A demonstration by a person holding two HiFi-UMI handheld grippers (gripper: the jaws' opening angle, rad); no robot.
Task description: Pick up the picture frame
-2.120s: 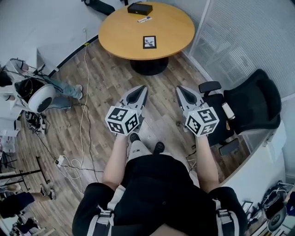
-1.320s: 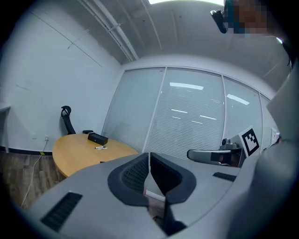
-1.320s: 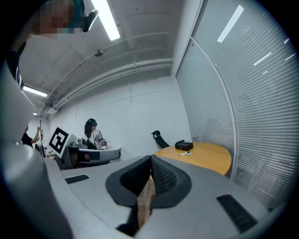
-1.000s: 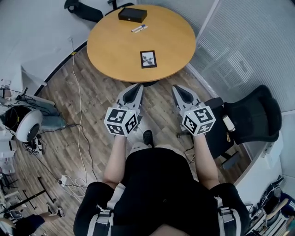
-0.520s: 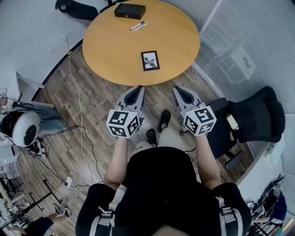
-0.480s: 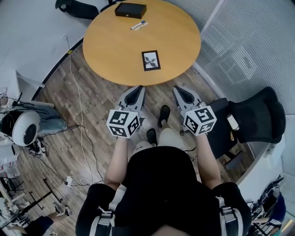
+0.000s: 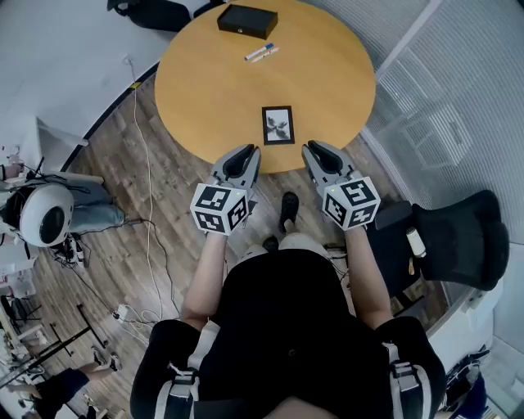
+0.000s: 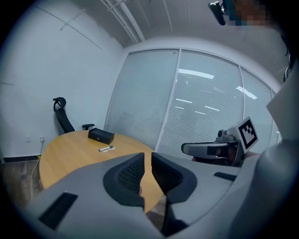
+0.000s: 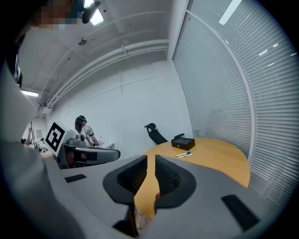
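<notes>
Round table [image 7: 205, 90], picture frame [image 7: 277, 124] near front edge

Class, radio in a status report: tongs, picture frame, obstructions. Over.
Left tongs shut, empty; right tongs opening, empty. Picture frame flat on round table, untouched, just beyond both. Nothing blocking it.

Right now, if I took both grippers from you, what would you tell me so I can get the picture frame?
Left gripper: fingers shut, nothing in them.
Right gripper: fingers opening, nothing between them.
Both are at the near edge of the round wooden table.
The picture frame lies flat on the table, just past the grippers and between them, untouched. A black box and markers lie at the far side, well away from the frame.
Done: nothing is picked up yet.
Left to do: reach over the frame, close the fingers on its edge, and lift it.
</notes>
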